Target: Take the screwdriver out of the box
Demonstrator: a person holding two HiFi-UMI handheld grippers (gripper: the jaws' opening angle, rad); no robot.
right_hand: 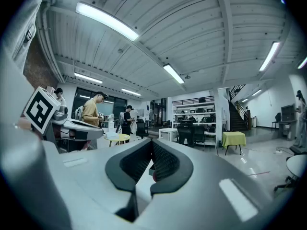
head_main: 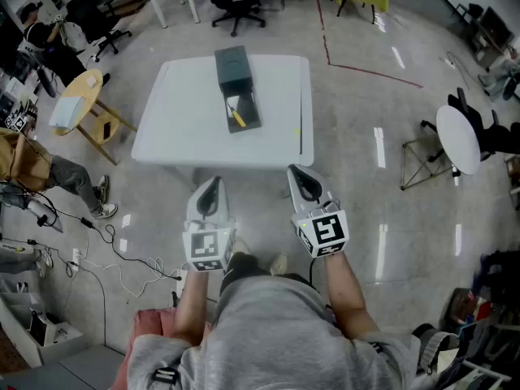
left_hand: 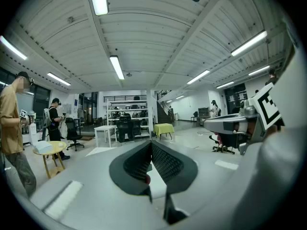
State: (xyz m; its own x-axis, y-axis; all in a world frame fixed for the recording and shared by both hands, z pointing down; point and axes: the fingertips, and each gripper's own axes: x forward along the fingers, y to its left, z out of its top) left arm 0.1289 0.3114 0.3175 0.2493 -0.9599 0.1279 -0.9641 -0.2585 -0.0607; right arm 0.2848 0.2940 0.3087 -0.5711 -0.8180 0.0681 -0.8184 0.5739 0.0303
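Lying in box (head_main: 233, 70), screwdriver (head_main: 236, 119), left tool (head_main: 213, 182) closed, right tool (head_main: 300, 173) closed

Right tool (right_hand: 151, 150), jaws together; left tool (right_hand: 72, 126) alongside.

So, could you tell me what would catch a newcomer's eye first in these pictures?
The white square table in the middle of the head view stands out, bearing a dark open box with a yellow-handled screwdriver lying inside. Nearer the person, the left gripper and right gripper hang short of the table, both shut and empty.
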